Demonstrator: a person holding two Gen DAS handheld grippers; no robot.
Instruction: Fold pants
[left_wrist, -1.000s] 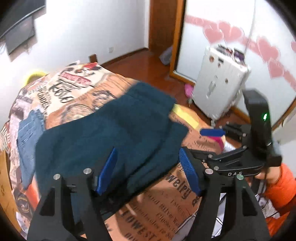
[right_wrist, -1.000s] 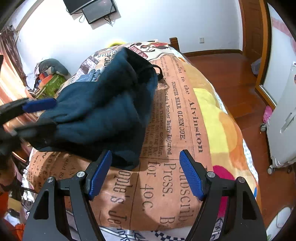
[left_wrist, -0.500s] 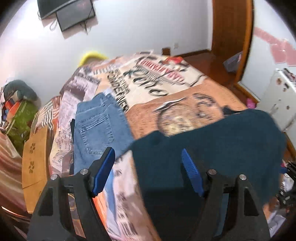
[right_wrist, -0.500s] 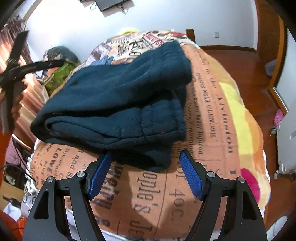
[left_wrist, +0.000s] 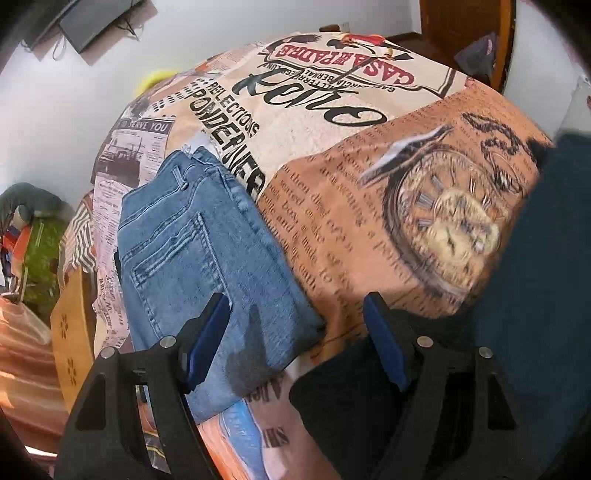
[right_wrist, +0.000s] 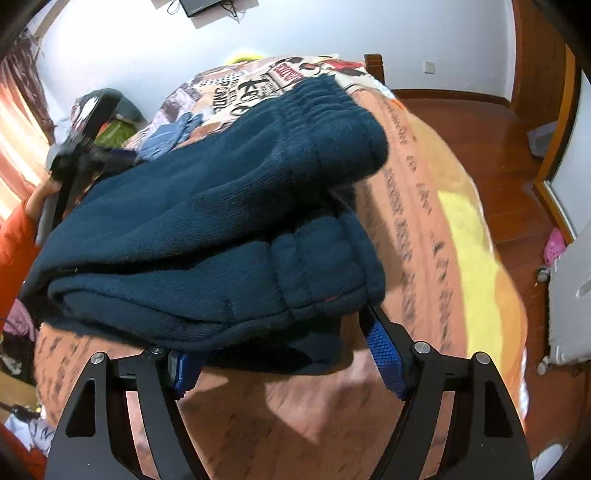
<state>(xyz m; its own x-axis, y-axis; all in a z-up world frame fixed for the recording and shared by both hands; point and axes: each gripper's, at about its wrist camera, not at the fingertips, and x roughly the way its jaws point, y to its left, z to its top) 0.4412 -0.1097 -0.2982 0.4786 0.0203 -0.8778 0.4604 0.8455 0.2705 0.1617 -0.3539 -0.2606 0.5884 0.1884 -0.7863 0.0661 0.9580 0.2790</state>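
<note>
Dark teal fleece pants (right_wrist: 221, 221) lie folded in a thick stack on the printed bedspread (right_wrist: 424, 229). My right gripper (right_wrist: 288, 354) is open, its blue pads at the stack's near lower edge, the cloth overhanging between them. In the left wrist view the same teal pants (left_wrist: 535, 295) fill the right side. My left gripper (left_wrist: 295, 339) is open and empty, above the bedspread (left_wrist: 332, 122) between the teal pants and folded blue jeans (left_wrist: 207, 258). The left gripper also shows at the far left of the right wrist view (right_wrist: 88, 155).
A wooden bed frame (left_wrist: 70, 332) runs along the left. A white suitcase (right_wrist: 569, 302) stands on the wooden floor (right_wrist: 480, 125) to the right. A screen (right_wrist: 207, 5) hangs on the far wall. Bags (left_wrist: 29, 229) pile beside the bed.
My left gripper has swung left off the teal pants toward the jeans. My right gripper has moved in until the stack's edge hangs over its pads.
</note>
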